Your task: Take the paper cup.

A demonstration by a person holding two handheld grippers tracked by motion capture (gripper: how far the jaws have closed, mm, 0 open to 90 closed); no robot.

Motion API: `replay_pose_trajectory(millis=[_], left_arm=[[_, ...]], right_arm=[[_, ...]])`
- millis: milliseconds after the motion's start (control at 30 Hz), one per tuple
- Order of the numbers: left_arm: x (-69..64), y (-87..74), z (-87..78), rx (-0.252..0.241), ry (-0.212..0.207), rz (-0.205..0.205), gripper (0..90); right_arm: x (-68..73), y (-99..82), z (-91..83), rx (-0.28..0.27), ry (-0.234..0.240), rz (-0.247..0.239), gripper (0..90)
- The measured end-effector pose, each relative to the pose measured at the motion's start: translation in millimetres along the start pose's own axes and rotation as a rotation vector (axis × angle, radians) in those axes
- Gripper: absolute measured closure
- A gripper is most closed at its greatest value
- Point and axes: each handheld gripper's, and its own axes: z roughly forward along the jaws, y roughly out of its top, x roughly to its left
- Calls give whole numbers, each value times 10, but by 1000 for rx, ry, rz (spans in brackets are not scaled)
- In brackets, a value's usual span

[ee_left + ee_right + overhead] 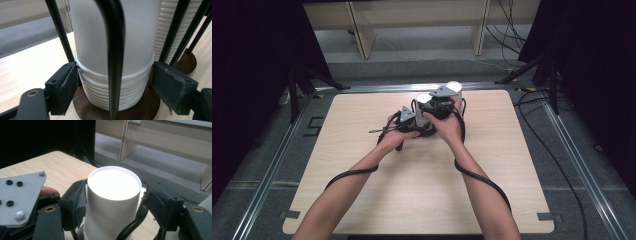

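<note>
Two stacks of white paper cups stand in black wire holders on round wooden bases. In the left gripper view, the near stack (117, 50) rises between my left gripper's (115, 75) black pads (67, 85), which press on its ribbed rims low down, just above the base (147, 107). My right gripper (115, 195) is shut on the stack's top cup (113, 187), one pad at each side. From the high view, both grippers (424, 125) (426, 102) meet at the near stack (424, 98). The second stack (454, 86) stands just behind it.
The light wooden table (362, 175) has bare surface all around the holders. Black cables trail from both grippers along the forearms. Beyond the table's far edge are grey floor, pale furniture legs (362, 35) and black stands at both sides.
</note>
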Motion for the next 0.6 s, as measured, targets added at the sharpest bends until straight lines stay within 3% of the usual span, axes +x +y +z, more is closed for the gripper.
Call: replay_pose_trajectory(millis=[100, 600], left_arm=[[2, -6, 1, 11, 1, 11, 217], [6, -21, 19, -8, -5, 3, 214]], right_arm=[[4, 5, 36, -1, -7, -20, 350], [49, 27, 187, 17, -31, -12, 337]])
